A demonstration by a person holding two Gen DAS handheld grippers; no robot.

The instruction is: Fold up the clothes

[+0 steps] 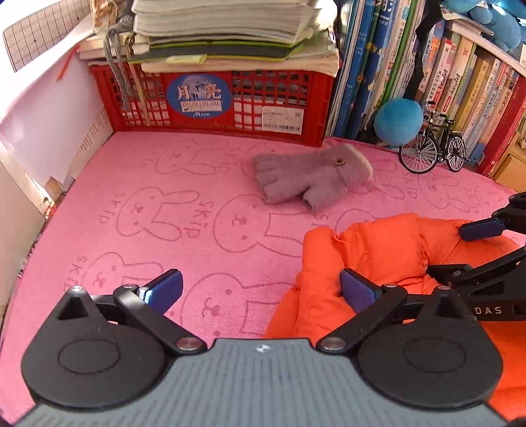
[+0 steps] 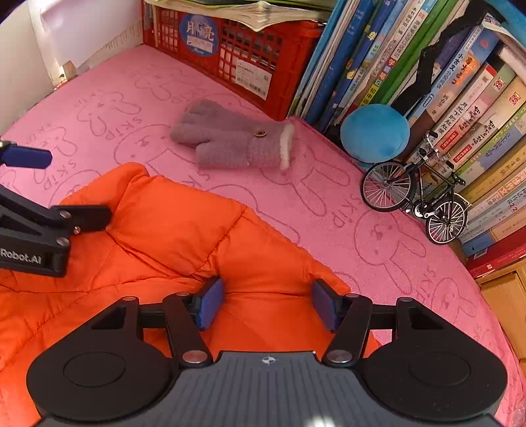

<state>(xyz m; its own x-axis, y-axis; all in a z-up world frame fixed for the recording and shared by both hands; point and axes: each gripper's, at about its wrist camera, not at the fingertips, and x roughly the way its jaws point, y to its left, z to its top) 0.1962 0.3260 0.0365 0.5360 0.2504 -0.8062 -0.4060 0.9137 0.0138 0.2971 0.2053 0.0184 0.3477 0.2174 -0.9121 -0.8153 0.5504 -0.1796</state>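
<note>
Jacket (image 2: 171, 230): orange, puffy, rumpled on the pink towel (image 2: 328, 197), nearer the cameras than the glove.
Glove (image 2: 230, 141): grey, flat on the towel, just in front of the red crate (image 2: 230, 49).
Left gripper (image 1: 261, 290): jaws apart, over the jacket's left edge.
Right gripper (image 2: 268, 303): jaws apart, over the jacket.
Toy bicycle (image 2: 417, 193): right of the glove, beside the books (image 2: 460, 98).

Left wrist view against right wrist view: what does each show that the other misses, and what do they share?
Only the left wrist view shows the whole stack of books on the red crate and a grey tassel hanging there. Only the right wrist view shows the orange jacket spread wide, with the open right gripper over it. Both show the grey glove, blue ball, toy bicycle, pink towel, and open left gripper.
</note>
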